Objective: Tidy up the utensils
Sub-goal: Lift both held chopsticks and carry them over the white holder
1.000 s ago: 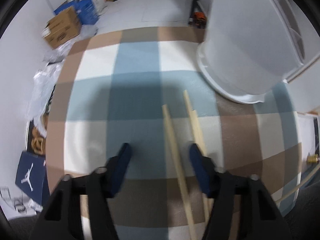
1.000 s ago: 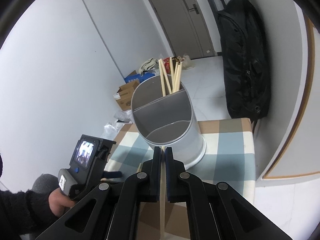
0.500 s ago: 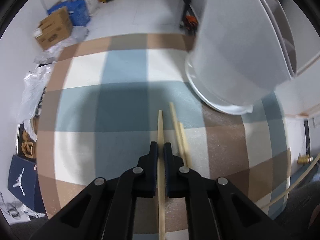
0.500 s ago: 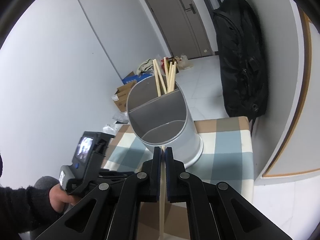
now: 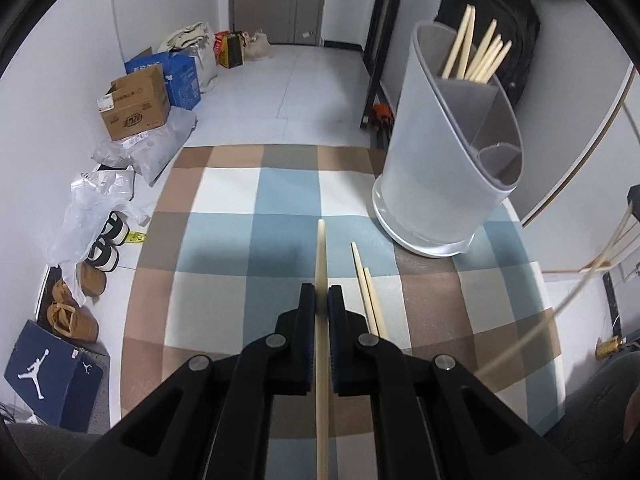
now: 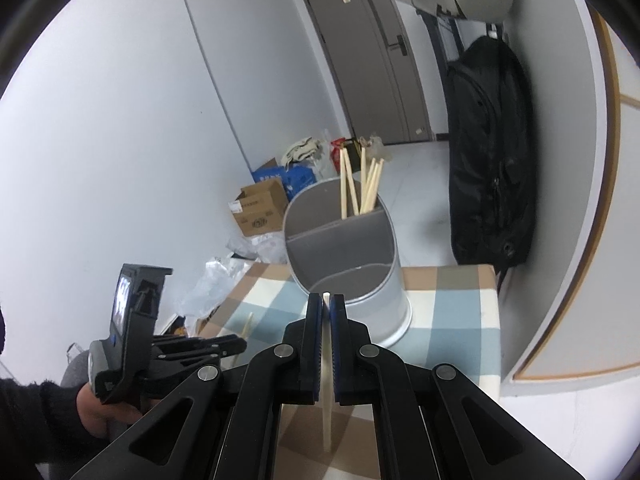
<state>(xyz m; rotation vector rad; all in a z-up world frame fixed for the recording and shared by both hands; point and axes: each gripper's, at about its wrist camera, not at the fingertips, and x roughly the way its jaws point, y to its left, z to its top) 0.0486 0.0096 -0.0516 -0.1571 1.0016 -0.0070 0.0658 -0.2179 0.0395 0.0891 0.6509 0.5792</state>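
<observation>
A wooden chopstick (image 5: 321,256) is clamped between the jaws of the left hand-held gripper (image 5: 321,300), its tip out over the checked tablecloth (image 5: 224,248). The right hand-held gripper (image 6: 327,308) pinches a second chopstick (image 6: 327,396), aimed at the grey divided holder (image 5: 436,184) at two o'clock in the left view, its far compartment already bristling with sticks. The carry is under way; next, by the look of it, each stick must be raised and tipped end-down over that compartment. Two chopsticks (image 5: 370,296) lie on the table just right of the left jaws. Beyond: cardboard box (image 5: 134,104), shoes (image 5: 102,244), black bag (image 6: 490,152), door (image 6: 372,60).
</observation>
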